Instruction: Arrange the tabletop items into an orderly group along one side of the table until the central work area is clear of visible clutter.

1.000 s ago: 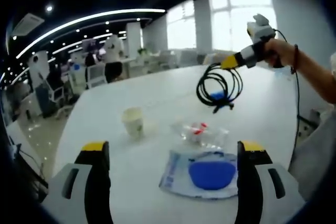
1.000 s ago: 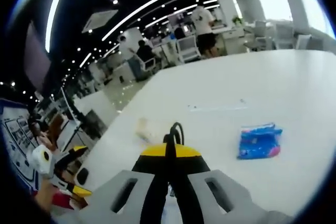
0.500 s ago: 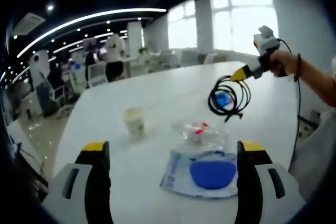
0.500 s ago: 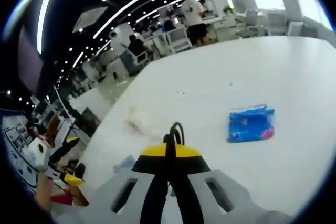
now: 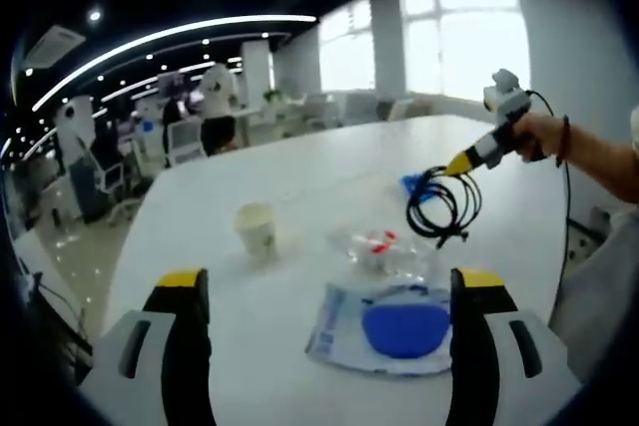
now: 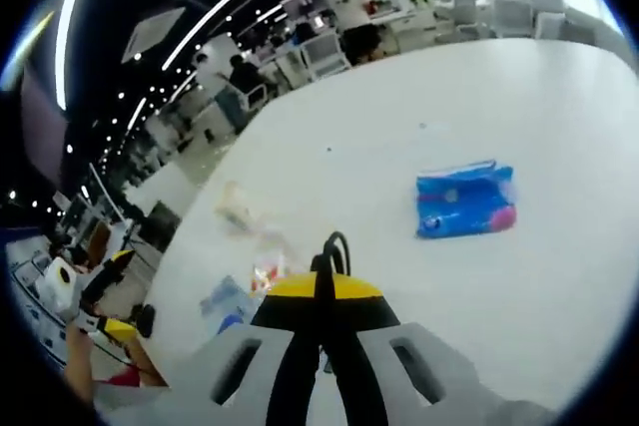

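On the white table (image 5: 300, 177) my left gripper (image 5: 329, 284) stands open, yellow-tipped jaws wide apart. Between them lies a clear packet with a blue round pad (image 5: 394, 328). Beyond it sit a clear bag with red bits (image 5: 384, 248) and an upright paper cup (image 5: 256, 229). At the right a hand holds my right gripper (image 5: 467, 159), shut on a black coiled cable (image 5: 442, 209) that hangs just above the table near a blue packet (image 5: 413, 184). In the right gripper view the jaws (image 6: 324, 288) pinch the cable (image 6: 335, 243); the blue packet (image 6: 464, 199) lies ahead to the right.
The table (image 6: 419, 107) is wide and white, with bare surface at the far side. Office chairs and people (image 5: 215, 112) stand beyond it. The person's forearm (image 5: 599, 152) reaches in from the right. The left gripper (image 6: 115, 291) appears at the lower left of the right gripper view.
My right gripper has carried the cable down and to the right, toward the table near the blue packet. The left gripper has stayed still.
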